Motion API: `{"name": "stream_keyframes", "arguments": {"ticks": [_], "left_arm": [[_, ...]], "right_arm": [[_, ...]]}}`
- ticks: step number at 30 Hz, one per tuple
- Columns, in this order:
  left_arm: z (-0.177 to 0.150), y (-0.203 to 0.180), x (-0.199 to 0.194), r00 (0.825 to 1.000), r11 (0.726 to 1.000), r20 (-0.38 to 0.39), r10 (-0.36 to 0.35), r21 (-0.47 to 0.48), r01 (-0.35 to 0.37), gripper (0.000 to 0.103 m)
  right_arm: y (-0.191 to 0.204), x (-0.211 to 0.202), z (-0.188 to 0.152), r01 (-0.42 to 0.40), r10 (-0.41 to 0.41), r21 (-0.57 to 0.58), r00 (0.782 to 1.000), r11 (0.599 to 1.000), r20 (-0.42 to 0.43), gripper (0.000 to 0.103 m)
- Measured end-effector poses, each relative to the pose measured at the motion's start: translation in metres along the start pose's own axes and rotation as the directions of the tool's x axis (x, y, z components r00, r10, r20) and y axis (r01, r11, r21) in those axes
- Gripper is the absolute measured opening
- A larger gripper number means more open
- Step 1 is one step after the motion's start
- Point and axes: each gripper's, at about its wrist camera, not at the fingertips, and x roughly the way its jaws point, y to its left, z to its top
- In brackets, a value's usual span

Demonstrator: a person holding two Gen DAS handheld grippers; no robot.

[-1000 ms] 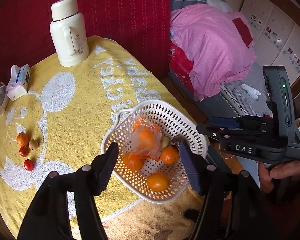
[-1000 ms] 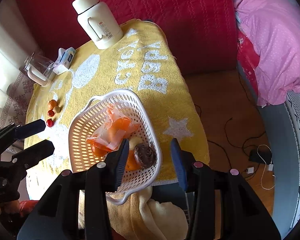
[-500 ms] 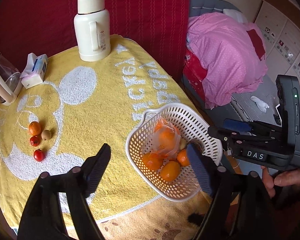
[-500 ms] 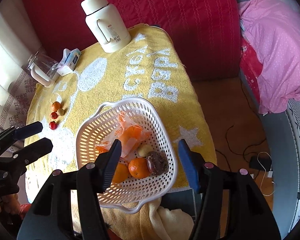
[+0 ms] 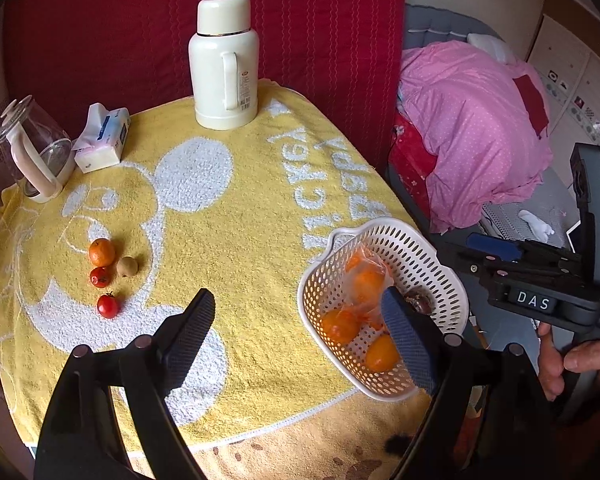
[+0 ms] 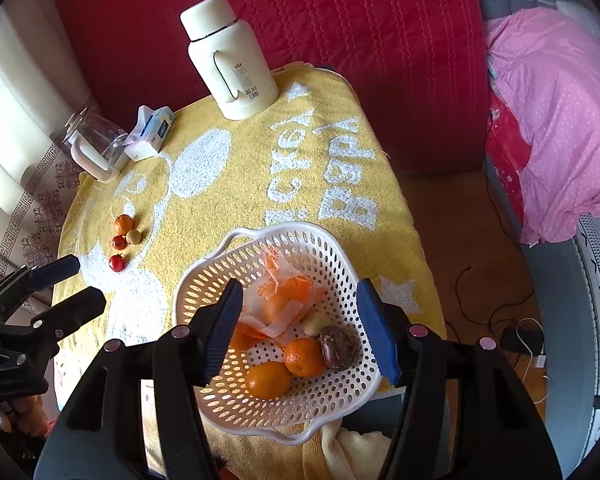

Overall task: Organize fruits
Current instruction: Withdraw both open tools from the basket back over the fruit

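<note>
White plastic basket (image 6: 268, 412) at the bench's near right edge, four small fruits loose near its left edge.

We count one basket holding three loose oranges (image 6: 305, 357), one dark round fruit (image 6: 339, 347), one pale small fruit and one plastic bag of orange fruit (image 6: 281, 305); on the yellow towel (image 5: 236, 216) lie one small orange (image 5: 101, 252), one brown fruit (image 5: 127, 266) and two red fruits (image 5: 108, 306). Both tongs have just been opening: the left tongs (image 5: 300, 340) and the right tongs (image 6: 300, 332) stand apart, gripping nothing. Since a second ago the basket sits further right in the left view. Only the right view shows the pale fruit clearly; only the left shows a hand (image 5: 572, 364) on the other handle.
</note>
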Motion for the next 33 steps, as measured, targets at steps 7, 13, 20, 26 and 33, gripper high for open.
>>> {"name": "stream_keyframes", "arguments": {"ticks": [7,13,20,26,33], "left_arm": [[-0.006,0.013,-0.007,1.0,1.0,0.011,0.016,-0.014,-0.015,0.084],[-0.013,0.027,-0.017,0.999,0.999,0.025,0.041,-0.023,-0.04,0.084],[-0.022,0.056,-0.03,0.997,0.996,0.034,0.076,-0.042,-0.074,0.084],[-0.027,0.089,-0.041,0.994,0.992,0.036,0.107,-0.076,-0.104,0.084],[-0.035,0.127,-0.048,0.992,0.985,0.023,0.125,-0.126,-0.121,0.084]], "right_arm": [[0.016,-0.003,0.004,-0.007,0.008,-0.02,1.0,1.0,0.02,0.062],[0.034,-0.001,0.002,-0.012,0.013,-0.042,1.0,0.999,0.024,0.062],[0.064,0.003,-0.001,-0.019,0.02,-0.061,0.999,0.998,0.031,0.062],[0.1,0.005,-0.007,-0.022,0.024,-0.088,0.999,0.996,0.028,0.062],[0.136,0.009,-0.012,-0.016,0.018,-0.119,1.0,0.993,0.02,0.062]]}}
